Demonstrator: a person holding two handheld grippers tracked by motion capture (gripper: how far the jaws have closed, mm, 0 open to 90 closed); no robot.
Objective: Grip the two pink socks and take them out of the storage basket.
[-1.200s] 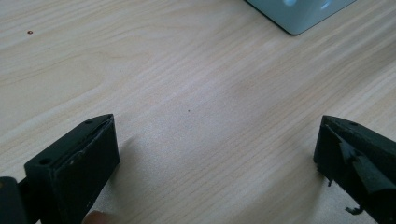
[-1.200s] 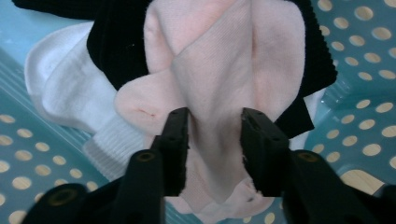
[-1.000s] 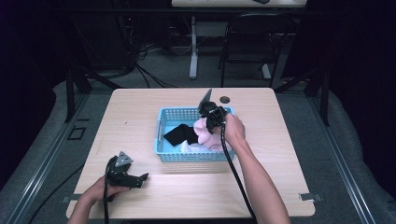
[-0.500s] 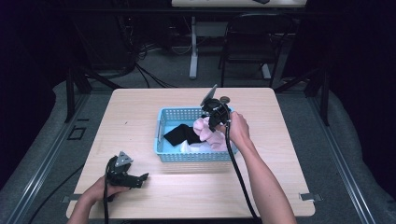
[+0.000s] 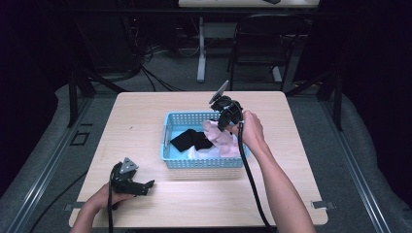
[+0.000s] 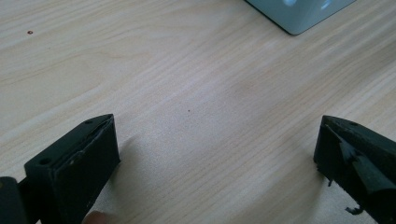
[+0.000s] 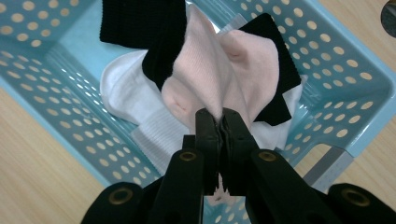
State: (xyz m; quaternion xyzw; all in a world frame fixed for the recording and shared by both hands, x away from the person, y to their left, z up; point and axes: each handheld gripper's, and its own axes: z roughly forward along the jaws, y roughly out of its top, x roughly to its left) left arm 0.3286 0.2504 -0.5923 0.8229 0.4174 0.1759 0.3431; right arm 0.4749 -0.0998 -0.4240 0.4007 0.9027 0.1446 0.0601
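Note:
A light blue perforated basket (image 5: 167, 141) (image 7: 56, 116) stands mid-table and holds a pink sock (image 5: 218, 138) (image 7: 210, 70), a black sock (image 5: 189, 140) (image 7: 140, 25) and a white sock (image 7: 126, 93). My right gripper (image 5: 222, 125) (image 7: 220, 116) is shut on a fold of the pink sock and holds it pulled up over the basket's right half. My left gripper (image 5: 145, 187) (image 6: 215, 154) lies on the table near the front left corner, jaws wide open with bare wood between them.
The wooden table (image 5: 145, 111) has bare room on both sides of the basket. A corner of the basket (image 6: 299, 14) shows at the top of the left gripper view. A chair (image 5: 262, 43) and a second table's legs stand behind.
My right gripper has risen over the basket, drawing the pink sock up with it. The left gripper has stayed where it was.

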